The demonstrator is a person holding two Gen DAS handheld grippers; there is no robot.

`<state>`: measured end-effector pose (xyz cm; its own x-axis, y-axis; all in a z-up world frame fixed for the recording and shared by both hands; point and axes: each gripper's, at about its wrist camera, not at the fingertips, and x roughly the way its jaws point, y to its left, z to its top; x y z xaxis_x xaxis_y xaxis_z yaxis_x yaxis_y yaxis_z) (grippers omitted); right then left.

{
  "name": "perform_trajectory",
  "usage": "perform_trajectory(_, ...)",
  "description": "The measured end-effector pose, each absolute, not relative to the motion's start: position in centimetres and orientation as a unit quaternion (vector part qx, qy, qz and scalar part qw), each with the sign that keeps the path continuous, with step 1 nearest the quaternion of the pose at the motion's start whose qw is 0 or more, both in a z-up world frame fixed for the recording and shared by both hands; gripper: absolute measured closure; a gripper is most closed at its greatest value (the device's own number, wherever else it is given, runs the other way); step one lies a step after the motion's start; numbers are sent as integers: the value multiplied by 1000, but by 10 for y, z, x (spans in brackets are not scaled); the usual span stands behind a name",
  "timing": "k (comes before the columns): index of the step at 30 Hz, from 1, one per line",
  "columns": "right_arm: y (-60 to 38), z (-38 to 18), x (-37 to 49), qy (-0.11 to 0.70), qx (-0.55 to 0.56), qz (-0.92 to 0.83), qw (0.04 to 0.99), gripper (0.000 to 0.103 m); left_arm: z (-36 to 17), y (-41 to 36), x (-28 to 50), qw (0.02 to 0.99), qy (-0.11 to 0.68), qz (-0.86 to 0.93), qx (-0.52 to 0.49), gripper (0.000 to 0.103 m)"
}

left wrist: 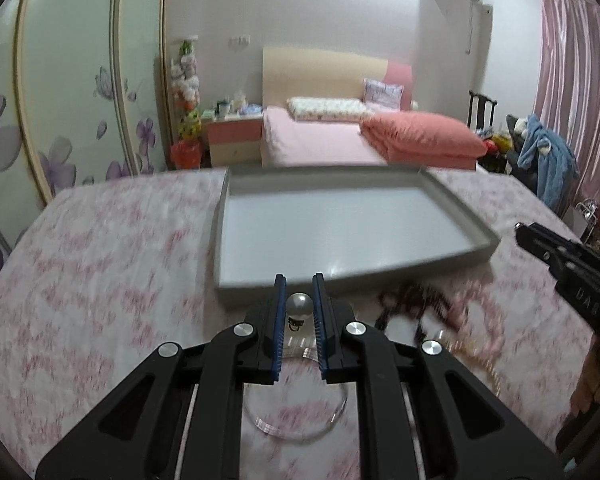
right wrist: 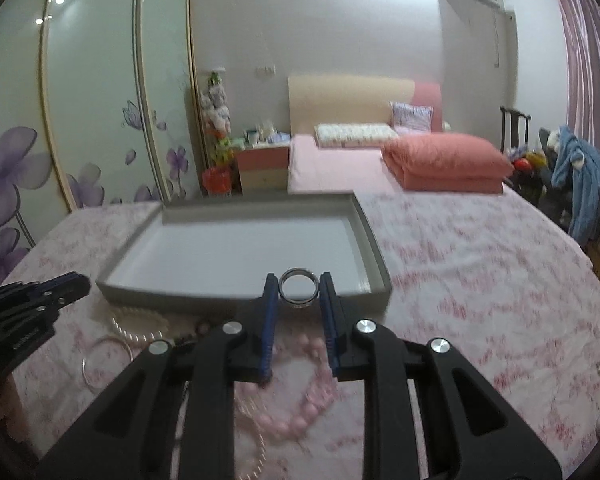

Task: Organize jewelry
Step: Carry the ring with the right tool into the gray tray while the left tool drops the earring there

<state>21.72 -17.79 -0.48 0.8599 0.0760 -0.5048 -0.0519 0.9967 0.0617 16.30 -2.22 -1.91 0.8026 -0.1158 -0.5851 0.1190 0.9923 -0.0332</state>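
Observation:
A shallow grey tray (left wrist: 476,220) with a white floor lies on the pink floral cloth; it also shows in the right wrist view (right wrist: 374,258). My left gripper (left wrist: 299,300) is shut on a pearl earring (left wrist: 299,306), held just before the tray's near rim. My right gripper (right wrist: 299,294) is shut on a silver ring (right wrist: 299,288) over the tray's near right rim. On the cloth lie a clear bangle (left wrist: 296,428), a dark bead string (left wrist: 412,304), a pink bead bracelet (right wrist: 300,408) and a pearl strand (right wrist: 140,326).
The right gripper shows at the right edge of the left wrist view (left wrist: 572,268); the left gripper shows at the left edge of the right wrist view (right wrist: 32,300). A thin silver bangle (right wrist: 96,364) lies near it. A bed (left wrist: 340,136) stands beyond.

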Motion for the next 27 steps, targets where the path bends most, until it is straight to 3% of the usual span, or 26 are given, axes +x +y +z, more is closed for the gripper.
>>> perform_trajectory(13, -161, -5, 275, 238, 27, 21, 971, 82, -22, -33, 228, 955, 296, -35, -10, 89)
perform_trajectory(27, -162, -31, 341, 313, 45, 43, 948, 81, -43, -39, 265, 941, 336, -49, -12, 89)
